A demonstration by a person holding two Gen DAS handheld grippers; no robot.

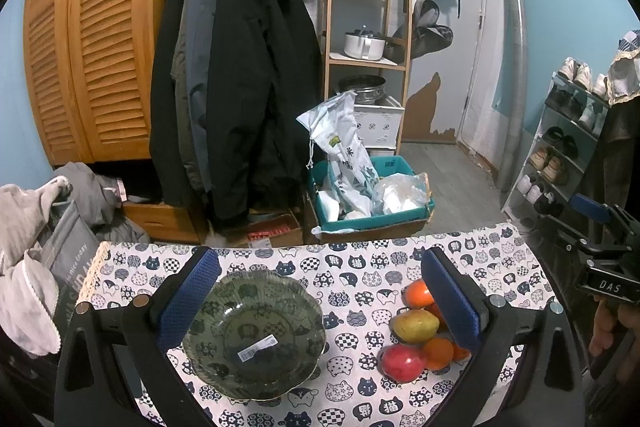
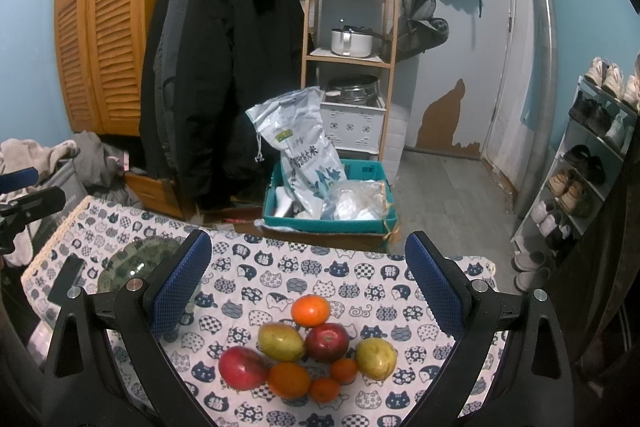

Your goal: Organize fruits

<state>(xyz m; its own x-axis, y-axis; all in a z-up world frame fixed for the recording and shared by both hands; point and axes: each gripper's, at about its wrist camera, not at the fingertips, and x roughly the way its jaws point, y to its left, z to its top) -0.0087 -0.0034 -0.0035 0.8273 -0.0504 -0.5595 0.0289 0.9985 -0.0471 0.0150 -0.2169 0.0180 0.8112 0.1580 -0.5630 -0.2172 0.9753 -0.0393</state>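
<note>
Fruit could roll: both grippers, left gripper and right gripper, hang spread apart and empty, and nudging the round red apple (mid-pile) may scatter the pile before reaching the scalloped green glass bowl.

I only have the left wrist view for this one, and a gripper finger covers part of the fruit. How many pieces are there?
Observer: Eight in the fruit pile, all lying on the tablecloth.
Operator: Which ones are hidden from me?
Observer: A dark red apple in the middle and a second yellow-green fruit.
Operator: Is the right gripper holding anything?
Observer: No, the right gripper is open and empty.
</note>
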